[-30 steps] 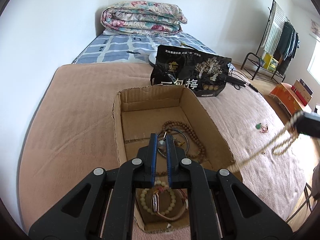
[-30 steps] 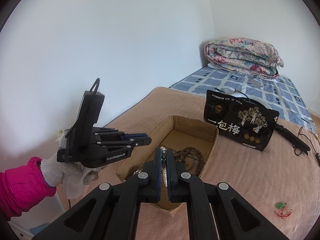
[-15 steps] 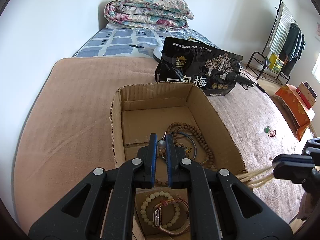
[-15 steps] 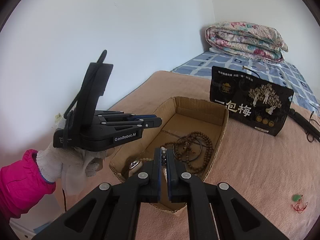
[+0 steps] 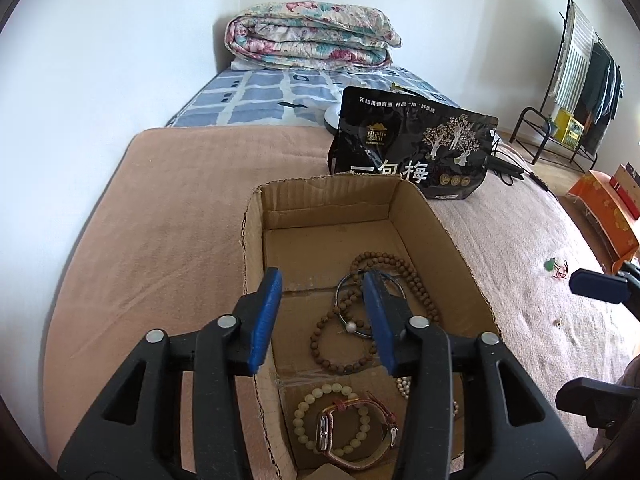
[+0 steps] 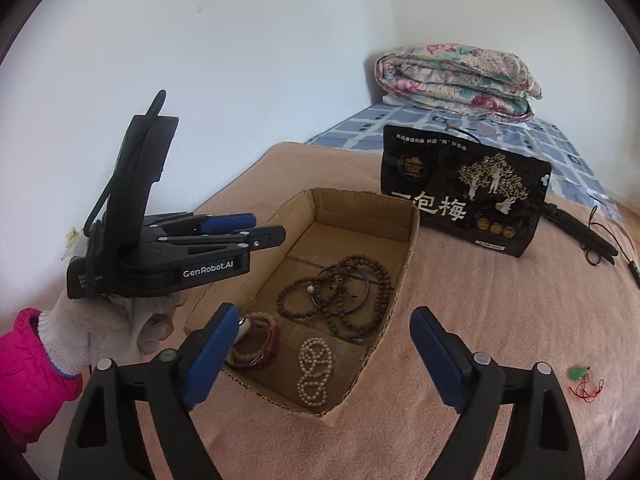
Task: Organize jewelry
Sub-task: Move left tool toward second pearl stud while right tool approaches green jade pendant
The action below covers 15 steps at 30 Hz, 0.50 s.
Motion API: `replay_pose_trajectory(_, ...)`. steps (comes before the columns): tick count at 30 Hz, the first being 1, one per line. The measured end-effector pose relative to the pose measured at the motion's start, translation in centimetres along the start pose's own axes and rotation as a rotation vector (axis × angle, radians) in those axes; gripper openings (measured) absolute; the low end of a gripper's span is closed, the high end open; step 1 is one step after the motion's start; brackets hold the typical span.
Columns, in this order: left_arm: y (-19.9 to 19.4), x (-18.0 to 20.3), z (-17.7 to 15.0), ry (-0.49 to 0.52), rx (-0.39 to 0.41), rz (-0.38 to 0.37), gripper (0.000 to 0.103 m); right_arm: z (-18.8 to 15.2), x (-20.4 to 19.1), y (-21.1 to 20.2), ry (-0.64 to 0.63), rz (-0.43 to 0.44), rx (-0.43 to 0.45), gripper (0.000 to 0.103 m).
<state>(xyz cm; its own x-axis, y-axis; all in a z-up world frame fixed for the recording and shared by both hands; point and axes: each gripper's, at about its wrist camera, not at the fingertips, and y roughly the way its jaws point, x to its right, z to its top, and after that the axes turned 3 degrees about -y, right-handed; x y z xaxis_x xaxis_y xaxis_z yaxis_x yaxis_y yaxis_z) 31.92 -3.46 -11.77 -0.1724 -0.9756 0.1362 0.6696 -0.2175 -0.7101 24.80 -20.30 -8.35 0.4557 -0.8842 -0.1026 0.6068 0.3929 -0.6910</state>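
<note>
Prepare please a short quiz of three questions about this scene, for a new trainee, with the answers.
1. True or false: the right gripper holds the white bead string.
2. Which piece lies outside the box, on the blanket?
A. the watch
B. the green pendant
C. the brown beads
3. Fill in: the jaws of the left gripper are ____.

Key
1. False: its jaws are open and empty, and the string lies in the box.
2. B
3. open
</note>
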Motion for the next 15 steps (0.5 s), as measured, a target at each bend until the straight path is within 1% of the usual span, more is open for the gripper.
replay_pose_trajectory(1, -0.2, 0.1, 0.0, 0.001, 0.006, 0.001, 0.051, 0.0, 0.0, 0.0, -0.001, -0.011, -0.001, 0.098)
replay_pose_trajectory(3, -0.6, 0.3, 0.0, 0.004, 0.021, 0.005, 0.058, 0.0, 0.0, -0.2, -0.006, -0.041, 0.003, 0.103)
replay_pose_trajectory(6, -1.2, 0.6, 0.1, 0.009, 0.041, 0.014, 0.066, 0.0, -0.3, -0.6, -0.021, -0.07, 0.01, 0.103)
replay_pose_trajectory(15, -2.7, 2.4, 0.1, 0.054, 0.072, 0.02, 0.068, -0.2, -0.2, -1.6, -0.016, -0.105, 0.019, 0.103)
